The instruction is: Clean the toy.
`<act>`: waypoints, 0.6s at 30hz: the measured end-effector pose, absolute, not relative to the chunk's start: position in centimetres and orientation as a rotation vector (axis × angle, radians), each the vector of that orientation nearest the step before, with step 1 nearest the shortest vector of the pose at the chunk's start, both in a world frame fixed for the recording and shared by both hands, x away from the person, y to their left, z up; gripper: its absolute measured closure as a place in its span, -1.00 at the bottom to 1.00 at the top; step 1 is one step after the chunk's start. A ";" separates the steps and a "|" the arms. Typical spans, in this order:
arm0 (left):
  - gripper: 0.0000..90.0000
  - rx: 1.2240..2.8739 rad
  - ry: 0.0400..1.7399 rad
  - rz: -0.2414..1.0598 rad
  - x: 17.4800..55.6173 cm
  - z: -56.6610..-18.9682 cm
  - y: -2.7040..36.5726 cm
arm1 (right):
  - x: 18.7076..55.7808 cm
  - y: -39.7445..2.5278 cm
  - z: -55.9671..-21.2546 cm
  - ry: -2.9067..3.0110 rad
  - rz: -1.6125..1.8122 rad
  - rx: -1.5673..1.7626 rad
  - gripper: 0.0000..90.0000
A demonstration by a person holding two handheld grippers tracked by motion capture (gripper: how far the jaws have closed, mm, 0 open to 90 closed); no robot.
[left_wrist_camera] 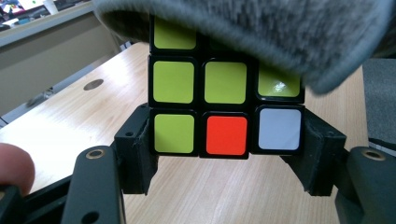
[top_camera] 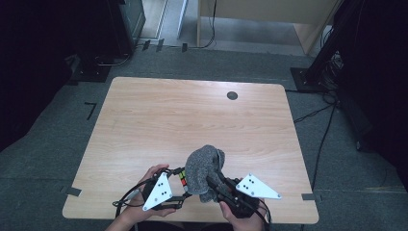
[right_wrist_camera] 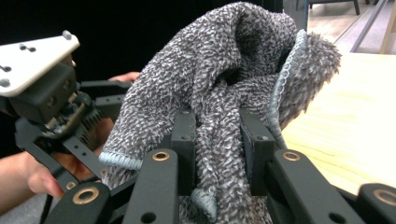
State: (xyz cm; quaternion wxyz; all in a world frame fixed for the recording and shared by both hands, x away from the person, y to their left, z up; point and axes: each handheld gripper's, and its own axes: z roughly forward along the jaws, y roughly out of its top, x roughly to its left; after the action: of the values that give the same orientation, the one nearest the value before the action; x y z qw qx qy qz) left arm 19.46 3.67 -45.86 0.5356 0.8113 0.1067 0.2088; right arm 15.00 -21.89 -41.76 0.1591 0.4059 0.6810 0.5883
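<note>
A Rubik's cube [left_wrist_camera: 224, 93] with yellow-green, red and white stickers is clamped between the jaws of my left gripper [left_wrist_camera: 226, 140], held just above the wooden table [top_camera: 192, 115]. A grey fluffy cloth [top_camera: 204, 171] drapes over the cube's top [left_wrist_camera: 261, 32]. My right gripper [right_wrist_camera: 218, 149] is shut on a fold of that cloth [right_wrist_camera: 219, 84]. In the high view the left gripper [top_camera: 184, 185] and right gripper [top_camera: 214, 185] meet at the table's near edge, and a sliver of the cube [top_camera: 183, 179] peeks out beside the cloth.
A small dark round hole [top_camera: 232, 95] sits near the table's far edge. Dark equipment, cables and a wooden cabinet [top_camera: 269, 14] stand on the floor beyond. The left gripper [right_wrist_camera: 51, 107] and its hand are close beside the cloth in the right gripper view.
</note>
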 end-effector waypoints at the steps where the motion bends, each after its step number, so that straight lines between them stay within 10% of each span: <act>1: -0.24 1.937 0.252 0.497 19.4 -45.9 3.6 | 14.9 -21.9 -41.6 1.943 1.694 1.157 0.59; 18: -0.24 1.932 0.258 0.507 19.5 -45.7 3.9 | 14.9 -22.4 -41.4 1.910 1.688 1.177 0.58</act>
State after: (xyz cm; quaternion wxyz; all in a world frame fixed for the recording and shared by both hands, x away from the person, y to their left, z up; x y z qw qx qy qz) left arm 19.50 3.88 -45.72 0.5345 0.8107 0.1082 0.2128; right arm 14.91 -22.37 -41.39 0.1661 0.4134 0.6708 0.5929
